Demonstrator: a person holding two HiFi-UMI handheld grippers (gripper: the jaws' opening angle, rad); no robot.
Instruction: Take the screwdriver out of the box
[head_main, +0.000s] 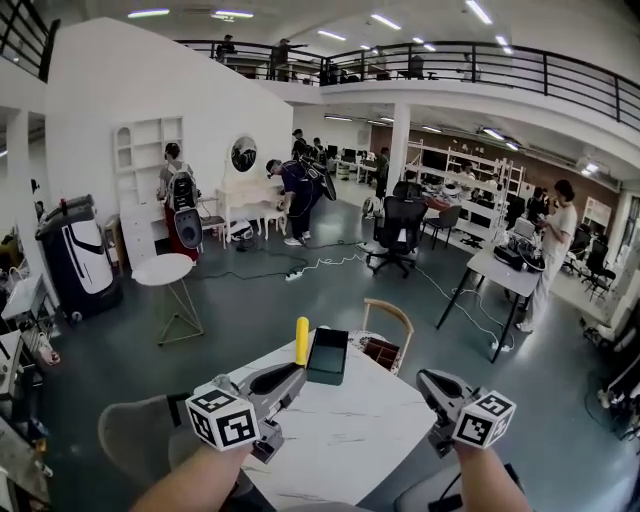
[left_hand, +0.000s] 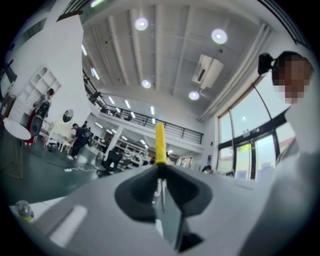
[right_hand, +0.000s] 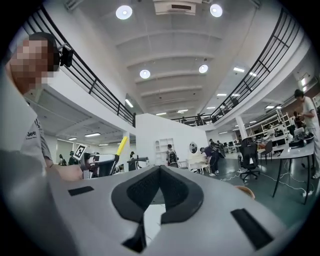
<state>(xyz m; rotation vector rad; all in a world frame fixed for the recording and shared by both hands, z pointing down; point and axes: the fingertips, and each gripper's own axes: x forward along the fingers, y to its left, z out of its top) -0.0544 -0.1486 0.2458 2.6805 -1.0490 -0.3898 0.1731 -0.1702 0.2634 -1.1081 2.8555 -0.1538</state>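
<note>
The screwdriver (head_main: 301, 341) was already out of the box (head_main: 327, 356), held upright just left of it, its lower end pinched in the left gripper (head_main: 293, 376). The right gripper (head_main: 424, 380), jaws pressed together and empty, hung near the right of the table (head_main: 340, 440); seemingly only setting down remained

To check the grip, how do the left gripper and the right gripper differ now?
The left gripper is shut on the yellow-handled screwdriver, which stands upright; the right gripper is shut on nothing. The left gripper is close beside the black box; the right gripper is farther off. Both are over the white table.
</note>
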